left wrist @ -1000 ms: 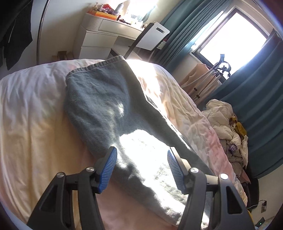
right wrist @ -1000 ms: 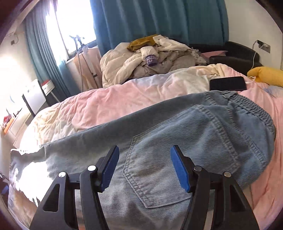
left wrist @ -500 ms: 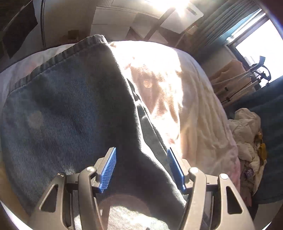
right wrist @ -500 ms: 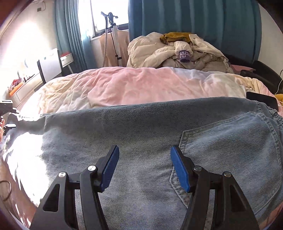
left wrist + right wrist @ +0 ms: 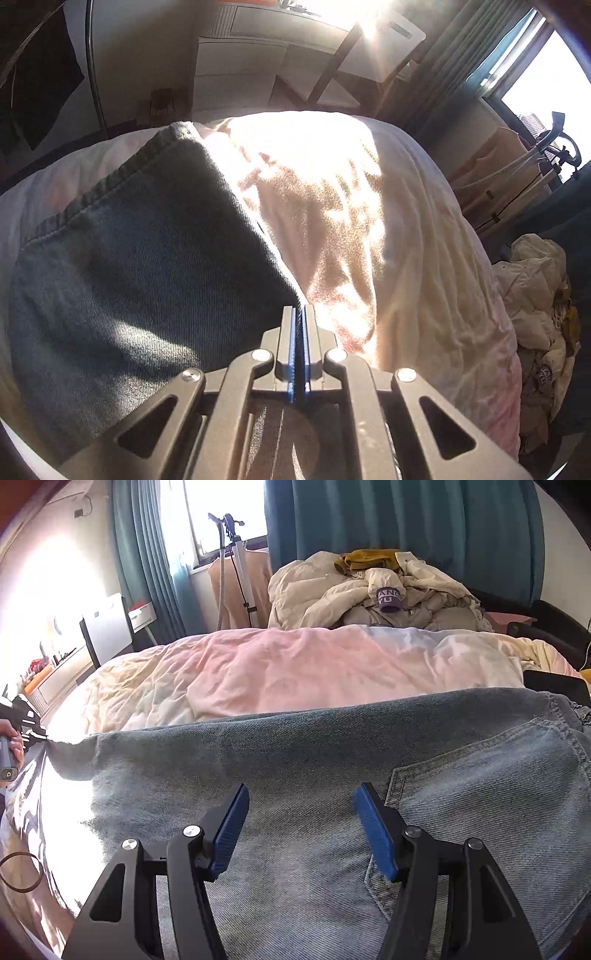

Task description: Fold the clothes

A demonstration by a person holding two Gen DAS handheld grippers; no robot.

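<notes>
— Left wrist view: the left gripper [image 5: 299, 314] has just closed its fingers, seemingly pinching the jeans [image 5: 140, 266] edge on the bed [image 5: 424, 258].
— Right wrist view: the right gripper [image 5: 300, 805] hovers over the jeans, fingers apart, nothing between them.

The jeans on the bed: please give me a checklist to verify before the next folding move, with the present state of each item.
1. Left hand-held gripper holds the edge of the jeans: ok, its jaws have just closed on the denim.
2. Right hand-held gripper has a grip: not ok, open beside the back pocket, nothing pinched.
3. Jeans lie spread on the bed cover: ok.
4. Both leg layers are in the left pinch: cannot tell.
5. Dark ring near the leg end is clear of the fold: cannot tell.
</notes>
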